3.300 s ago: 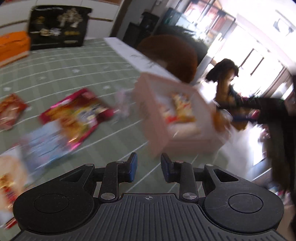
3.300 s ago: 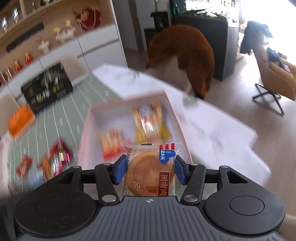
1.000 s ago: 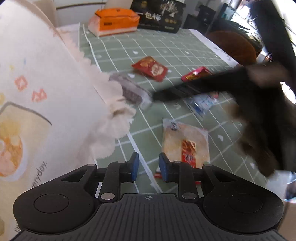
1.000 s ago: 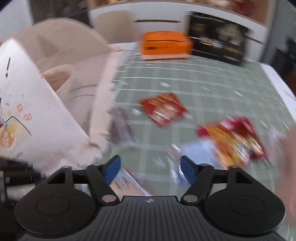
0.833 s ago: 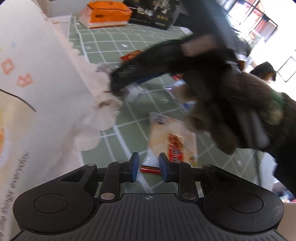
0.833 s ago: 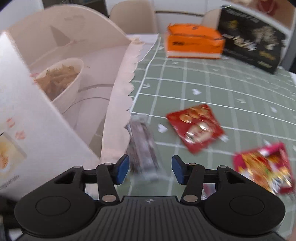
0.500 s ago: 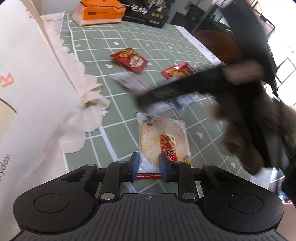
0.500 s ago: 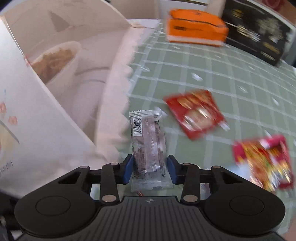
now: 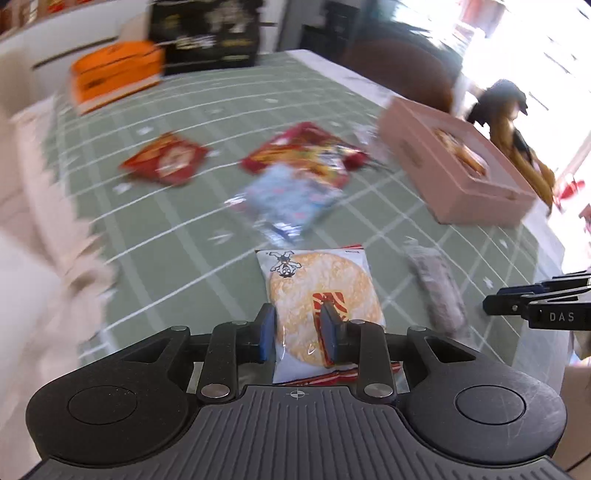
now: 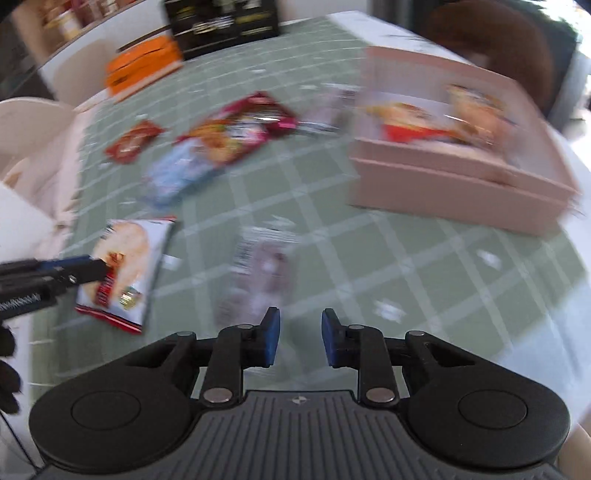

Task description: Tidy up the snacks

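My left gripper (image 9: 297,334) is shut on a rice cracker packet (image 9: 319,295), white with a round golden cracker and a red label; the packet also shows in the right wrist view (image 10: 123,266). My right gripper (image 10: 297,341) is open and empty, with a grey-brown snack bar wrapper (image 10: 260,273) lying blurred on the green checked tablecloth just ahead of it; the wrapper also shows in the left wrist view (image 9: 437,291). A pink box (image 10: 458,192) holding several snacks stands at the right. Red packets (image 9: 166,160) (image 9: 310,153) and a pale blue packet (image 9: 288,203) lie farther back.
An orange box (image 9: 114,74) and a black box (image 9: 207,33) stand at the table's far end. A large cream paper bag (image 9: 33,236) rises at the left. A brown chair (image 10: 491,37) stands behind the pink box. The table edge runs along the right.
My left gripper closed on the rice cracker packet. My right gripper, shut on the grey bar half a second ago, has let it go onto the cloth. Both views swung right towards the pink box.
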`<move>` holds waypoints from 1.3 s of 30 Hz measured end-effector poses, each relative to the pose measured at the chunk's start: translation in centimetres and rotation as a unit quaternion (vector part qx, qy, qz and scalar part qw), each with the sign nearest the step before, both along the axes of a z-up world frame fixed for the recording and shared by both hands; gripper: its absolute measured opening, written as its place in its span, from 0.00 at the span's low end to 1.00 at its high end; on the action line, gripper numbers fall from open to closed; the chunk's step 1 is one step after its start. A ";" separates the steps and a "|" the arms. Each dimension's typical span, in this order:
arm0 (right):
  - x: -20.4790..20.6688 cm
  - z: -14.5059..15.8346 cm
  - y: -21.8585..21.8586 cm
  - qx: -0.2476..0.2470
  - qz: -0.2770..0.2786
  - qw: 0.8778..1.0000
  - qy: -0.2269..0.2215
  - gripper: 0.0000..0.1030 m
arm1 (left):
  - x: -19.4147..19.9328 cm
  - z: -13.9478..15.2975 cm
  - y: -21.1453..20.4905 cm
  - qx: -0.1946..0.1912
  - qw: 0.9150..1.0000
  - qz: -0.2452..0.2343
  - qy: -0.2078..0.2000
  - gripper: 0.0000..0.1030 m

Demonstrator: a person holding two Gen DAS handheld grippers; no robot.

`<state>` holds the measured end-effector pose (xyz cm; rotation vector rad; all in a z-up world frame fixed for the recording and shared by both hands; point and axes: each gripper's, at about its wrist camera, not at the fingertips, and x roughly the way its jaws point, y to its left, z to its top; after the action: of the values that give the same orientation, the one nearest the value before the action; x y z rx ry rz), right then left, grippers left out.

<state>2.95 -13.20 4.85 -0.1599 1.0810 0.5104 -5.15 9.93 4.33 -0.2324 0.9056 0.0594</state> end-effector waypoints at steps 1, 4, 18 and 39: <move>-0.2 0.0 -0.8 -0.005 -0.005 1.000 -0.008 0.24 | 0.4 0.0 -0.5 0.004 1.000 -0.001 0.001 0.31; -0.7 0.0 -2.6 -0.005 -0.016 1.000 -0.026 0.37 | 1.1 0.0 -1.5 0.015 1.000 0.010 0.007 0.31; -1.7 -1.3 3.9 0.086 0.014 0.996 -0.017 0.73 | 1.0 -0.5 0.4 -0.050 0.998 0.043 0.023 0.38; -1.3 -1.3 4.4 0.037 -0.097 0.994 0.012 0.85 | 2.5 -3.1 2.5 -0.215 0.976 -0.012 -0.021 0.32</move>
<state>1.70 -8.80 3.52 0.0177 1.0870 0.3776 -2.69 12.42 1.24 -0.6222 0.8710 -0.1664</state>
